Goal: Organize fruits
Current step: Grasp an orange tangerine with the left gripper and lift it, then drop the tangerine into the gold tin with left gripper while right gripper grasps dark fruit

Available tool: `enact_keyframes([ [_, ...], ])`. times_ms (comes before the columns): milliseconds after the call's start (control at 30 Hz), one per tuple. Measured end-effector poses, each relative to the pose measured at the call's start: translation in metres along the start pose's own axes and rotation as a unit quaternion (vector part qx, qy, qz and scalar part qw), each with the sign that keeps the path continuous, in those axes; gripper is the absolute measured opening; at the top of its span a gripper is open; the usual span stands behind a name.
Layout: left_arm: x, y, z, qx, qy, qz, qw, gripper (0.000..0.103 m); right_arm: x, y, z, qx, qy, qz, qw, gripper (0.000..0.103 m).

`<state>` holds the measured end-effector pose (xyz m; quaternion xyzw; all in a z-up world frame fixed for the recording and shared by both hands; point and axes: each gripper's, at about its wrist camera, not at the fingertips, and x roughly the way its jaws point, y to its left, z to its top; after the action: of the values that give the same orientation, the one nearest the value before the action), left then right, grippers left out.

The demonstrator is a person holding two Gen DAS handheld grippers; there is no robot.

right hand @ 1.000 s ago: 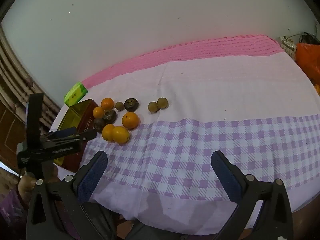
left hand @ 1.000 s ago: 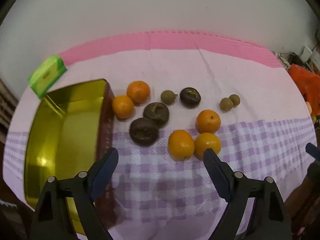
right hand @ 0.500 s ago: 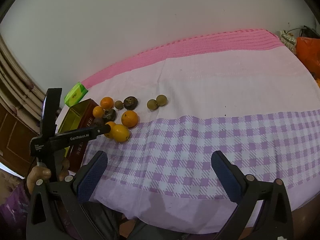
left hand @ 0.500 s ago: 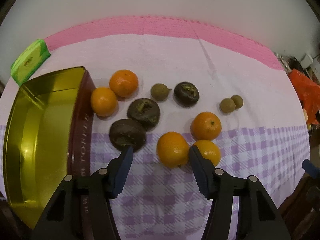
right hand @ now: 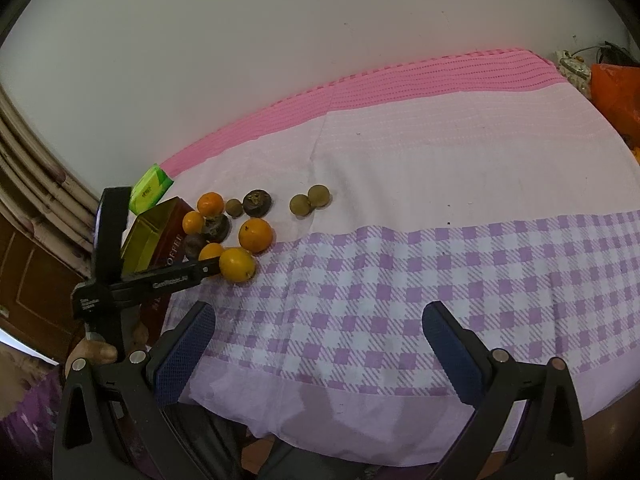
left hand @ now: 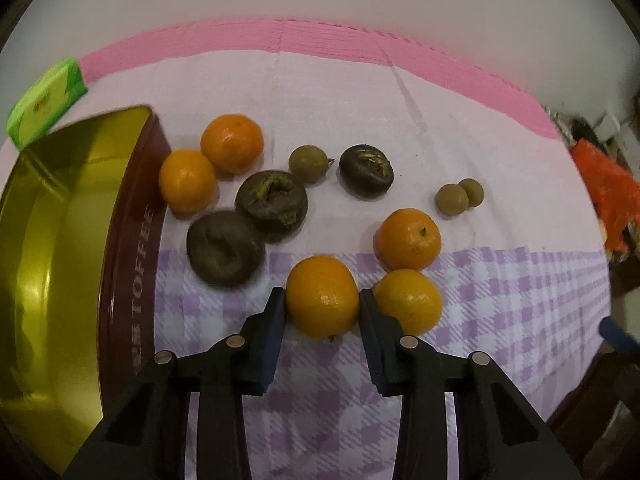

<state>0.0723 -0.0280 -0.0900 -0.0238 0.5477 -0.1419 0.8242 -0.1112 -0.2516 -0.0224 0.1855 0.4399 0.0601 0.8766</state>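
My left gripper (left hand: pixel 322 298) has its jaws closing on the nearest orange (left hand: pixel 322 296), and both blue pads press its sides on the checked cloth. A second orange (left hand: pixel 408 300) touches the right finger's outer side. Three more oranges, three dark brown fruits (left hand: pixel 272 205) and three small greenish-brown fruits (left hand: pixel 309 164) lie beyond. A gold-lined maroon tin (left hand: pixel 136 240) stands at the left. In the right wrist view the left gripper (right hand: pixel 208 266) reaches into the fruit pile. My right gripper (right hand: pixel 316 312) hangs open over the cloth, holding nothing.
A green packet (left hand: pixel 44 102) lies behind the tin near the white wall. An orange plastic bag (left hand: pixel 612 196) and clutter sit at the table's right end. A person's hand (right hand: pixel 92 350) holds the left gripper by the table's front left corner.
The left gripper came down and forward over the fruits, and its wide-open jaws narrowed until they gripped the near orange. The right gripper stayed where it was.
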Motion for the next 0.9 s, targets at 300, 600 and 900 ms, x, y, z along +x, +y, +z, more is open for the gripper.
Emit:
enact_keyframes([
  [300, -0.062, 0.027, -0.018, -0.036, -0.047, -0.009, 0.9982, 0.037, 0.006, -0.003, -0.001, -0.003, 0.008, -0.003, 1.0, 0.103],
  [600, -0.106, 0.036, -0.029, -0.058, -0.074, 0.012, 0.9955, 0.037, 0.005, 0.029, -0.008, -0.078, -0.001, 0.037, 0.996, 0.103],
  [900, -0.134, 0.065, -0.031, -0.058, -0.113, 0.045, 0.9908, 0.037, 0.03, 0.108, -0.002, -0.152, 0.046, 0.192, 0.968, 0.078],
])
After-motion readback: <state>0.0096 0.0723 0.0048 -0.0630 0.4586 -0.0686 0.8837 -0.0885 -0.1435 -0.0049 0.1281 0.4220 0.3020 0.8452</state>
